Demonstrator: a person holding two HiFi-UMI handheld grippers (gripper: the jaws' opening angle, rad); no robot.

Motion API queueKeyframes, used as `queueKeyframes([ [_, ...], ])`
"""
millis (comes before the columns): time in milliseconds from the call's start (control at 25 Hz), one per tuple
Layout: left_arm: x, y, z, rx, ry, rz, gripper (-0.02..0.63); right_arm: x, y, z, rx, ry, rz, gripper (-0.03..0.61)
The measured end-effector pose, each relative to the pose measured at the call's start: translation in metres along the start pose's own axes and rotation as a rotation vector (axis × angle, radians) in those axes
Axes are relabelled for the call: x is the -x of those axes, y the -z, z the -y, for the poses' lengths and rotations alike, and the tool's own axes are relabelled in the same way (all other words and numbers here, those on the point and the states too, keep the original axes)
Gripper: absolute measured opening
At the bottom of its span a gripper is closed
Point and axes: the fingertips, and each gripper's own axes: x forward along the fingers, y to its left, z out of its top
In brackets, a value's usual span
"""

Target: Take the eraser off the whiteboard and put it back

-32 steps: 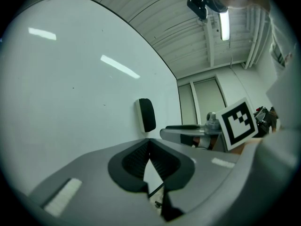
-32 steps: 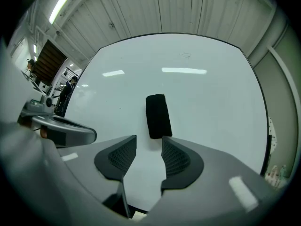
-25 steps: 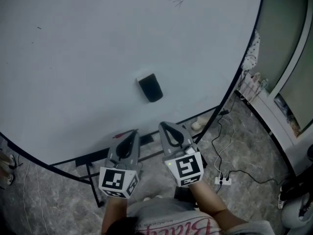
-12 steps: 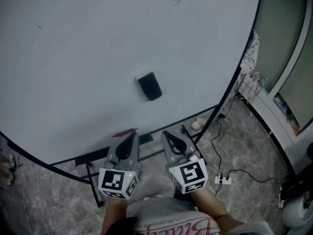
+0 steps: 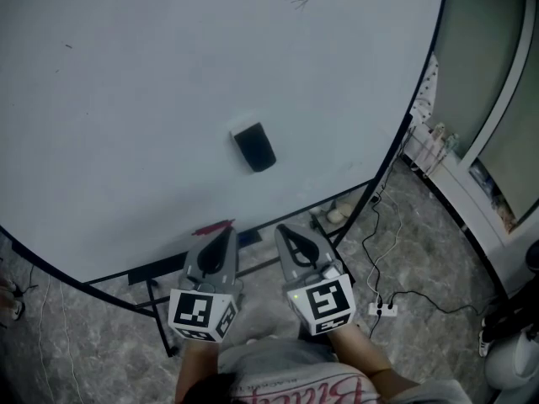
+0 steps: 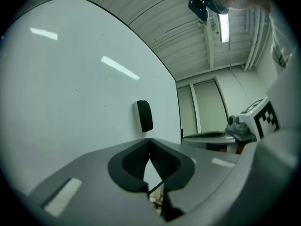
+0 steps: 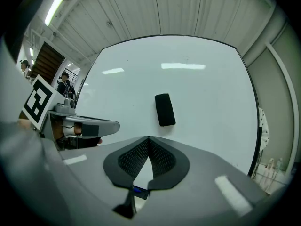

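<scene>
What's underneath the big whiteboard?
A black metal stand, grey floor and cables running to a power strip. The whiteboard hides whatever stands behind it.

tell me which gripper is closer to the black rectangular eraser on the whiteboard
Right, narrowly. The right gripper sits below-right of the black rectangular eraser; the left gripper below-left, both shut, clear of it.

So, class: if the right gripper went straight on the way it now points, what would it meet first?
Most likely the black eraser stuck on the whiteboard; the shut right gripper aims about at it. Depth is unclear, so it might hit bare board just beside.
</scene>
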Motion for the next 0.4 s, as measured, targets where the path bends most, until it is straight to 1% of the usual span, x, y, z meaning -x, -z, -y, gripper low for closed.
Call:
queueKeyframes([
  [400,0.0011,-0.0018,0.0019,-0.004,0.003,0.005,-0.002,0.0017,-0.0024,-0.002,0.01,-0.001,0.004,0.0],
])
